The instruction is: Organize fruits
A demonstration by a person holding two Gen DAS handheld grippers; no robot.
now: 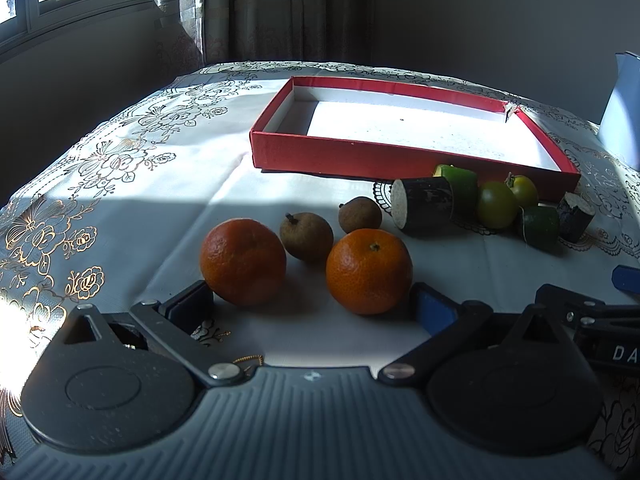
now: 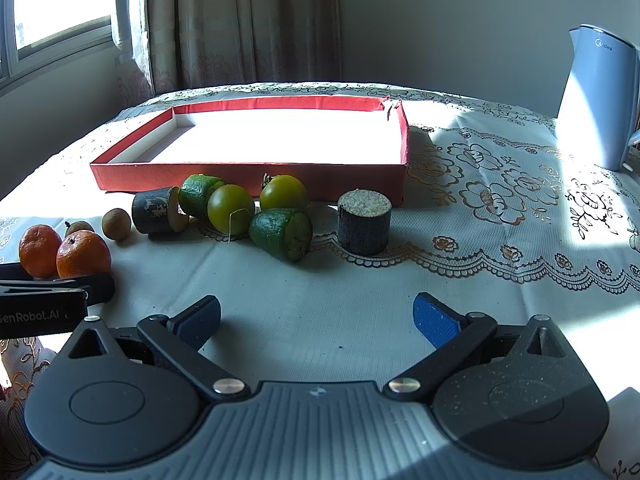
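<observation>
- Red tray (image 2: 248, 182) = landmark, on floral cloth (image 2: 480, 240); nothing in it.
- All fruit outside tray, just in front of its near wall: 2 oranges (image 1: 243, 262) & 2 small brown fruits (image 1: 306, 237) off its left end, green fruits (image 2: 231, 212) + dark cut cylinders (image 2: 364, 222) along the wall.
- Left gripper (image 1: 312, 304): wide open, holding nothing, jaws either side of the oranges.
- Right gripper (image 2: 317, 318): wide open, holding nothing, over bare cloth in front of tray.

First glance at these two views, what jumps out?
The empty red tray, sunlit at the table's far side, grabs attention first. Next, two mandarins sit right ahead of the open left gripper. The open right gripper hovers over bare cloth, short of the green fruits.
</observation>
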